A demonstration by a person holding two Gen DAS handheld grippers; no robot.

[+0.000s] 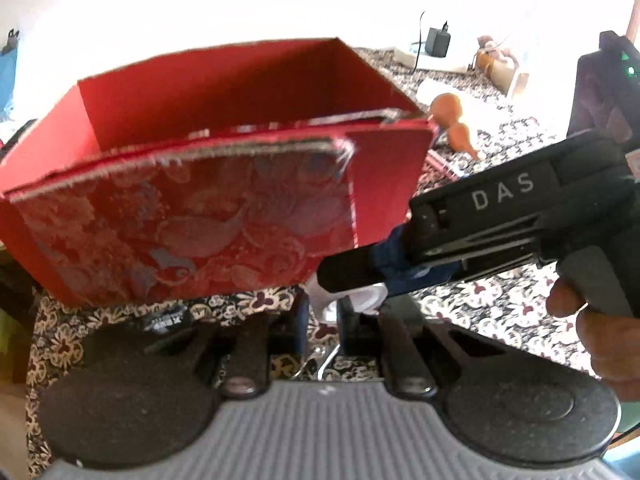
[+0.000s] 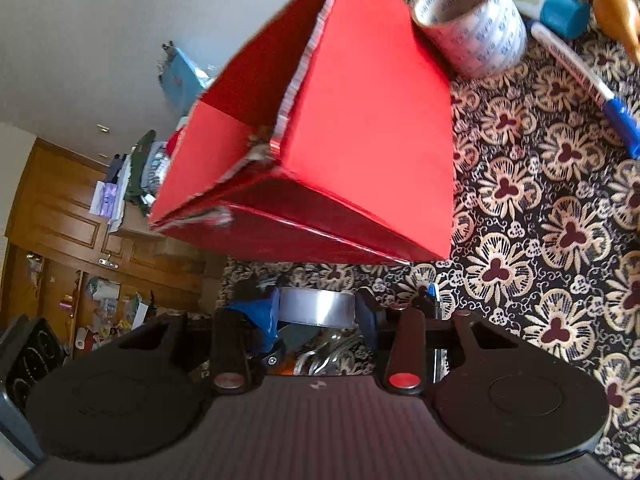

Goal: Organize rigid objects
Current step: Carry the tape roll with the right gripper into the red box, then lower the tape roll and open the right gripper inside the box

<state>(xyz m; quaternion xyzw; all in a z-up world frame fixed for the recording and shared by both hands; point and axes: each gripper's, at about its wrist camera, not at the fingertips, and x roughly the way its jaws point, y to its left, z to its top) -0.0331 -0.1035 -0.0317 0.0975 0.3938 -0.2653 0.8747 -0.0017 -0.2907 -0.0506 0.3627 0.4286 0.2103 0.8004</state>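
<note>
Now the right gripper (image 2: 318, 314) is closed on a shiny metal piece (image 2: 316, 307) just below the open red box (image 2: 360, 140), which stands on the flowered cloth (image 2: 552, 240). The left gripper (image 1: 322, 312) is also nearly closed around that metal piece (image 1: 362, 298).
</note>
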